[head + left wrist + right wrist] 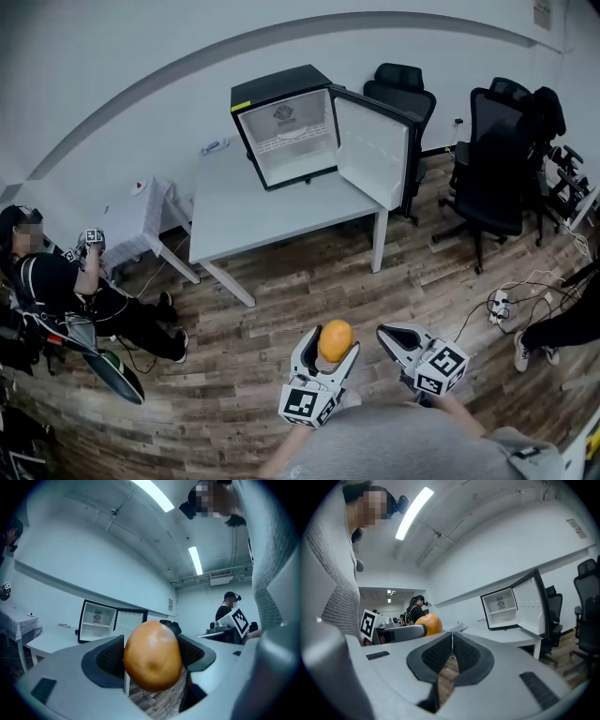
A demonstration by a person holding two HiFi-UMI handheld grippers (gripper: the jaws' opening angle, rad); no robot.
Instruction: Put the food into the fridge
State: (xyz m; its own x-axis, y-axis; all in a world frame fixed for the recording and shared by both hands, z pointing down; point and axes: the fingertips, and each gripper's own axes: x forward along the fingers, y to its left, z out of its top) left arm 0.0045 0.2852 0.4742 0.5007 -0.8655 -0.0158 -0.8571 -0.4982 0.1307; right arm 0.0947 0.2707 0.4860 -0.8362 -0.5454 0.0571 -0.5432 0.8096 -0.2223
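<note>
An orange (336,339) (152,655) (429,623) sits clamped between the jaws of my left gripper (330,353) (152,660), held over the wooden floor close to my body. My right gripper (392,343) (452,654) hangs just right of it, its jaws pressed together with nothing between them. Far ahead, a small black fridge (289,131) (96,620) (506,606) stands on a white table (244,211) with its door (373,150) swung open to the right. Its white inside looks bare apart from a shelf.
Black office chairs (497,169) stand right of the table. A seated person (75,291) is at the left, near a small white side table (141,211). Cables and a power strip (497,305) lie on the floor at right. Another person's leg (562,333) shows at far right.
</note>
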